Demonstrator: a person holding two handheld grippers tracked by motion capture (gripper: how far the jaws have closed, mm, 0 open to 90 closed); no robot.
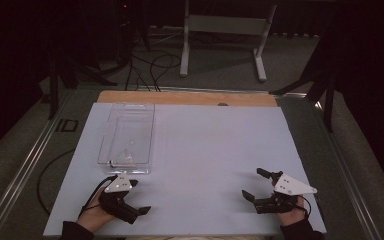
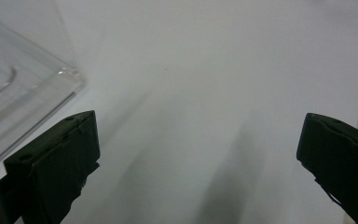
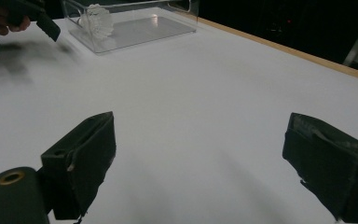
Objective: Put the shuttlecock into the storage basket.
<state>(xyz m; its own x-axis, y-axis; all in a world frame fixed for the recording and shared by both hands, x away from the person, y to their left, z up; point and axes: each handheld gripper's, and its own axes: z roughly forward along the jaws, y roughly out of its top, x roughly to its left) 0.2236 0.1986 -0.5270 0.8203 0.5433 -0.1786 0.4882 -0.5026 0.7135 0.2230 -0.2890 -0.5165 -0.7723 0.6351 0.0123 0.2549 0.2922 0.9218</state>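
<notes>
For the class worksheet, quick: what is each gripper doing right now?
Left gripper: open, holding nothing.
Right gripper: open, holding nothing.

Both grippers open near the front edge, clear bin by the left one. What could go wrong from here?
1. The clear bin sits just ahead of the left gripper; its transparent walls are hard to see, so a forward move could bump and slide it.
2. The white shuttlecock inside looks light and delicate; a hard pinch might crush its skirt.
3. The right gripper is across the table, so reaching the bin may cross the left hand's path.
</notes>
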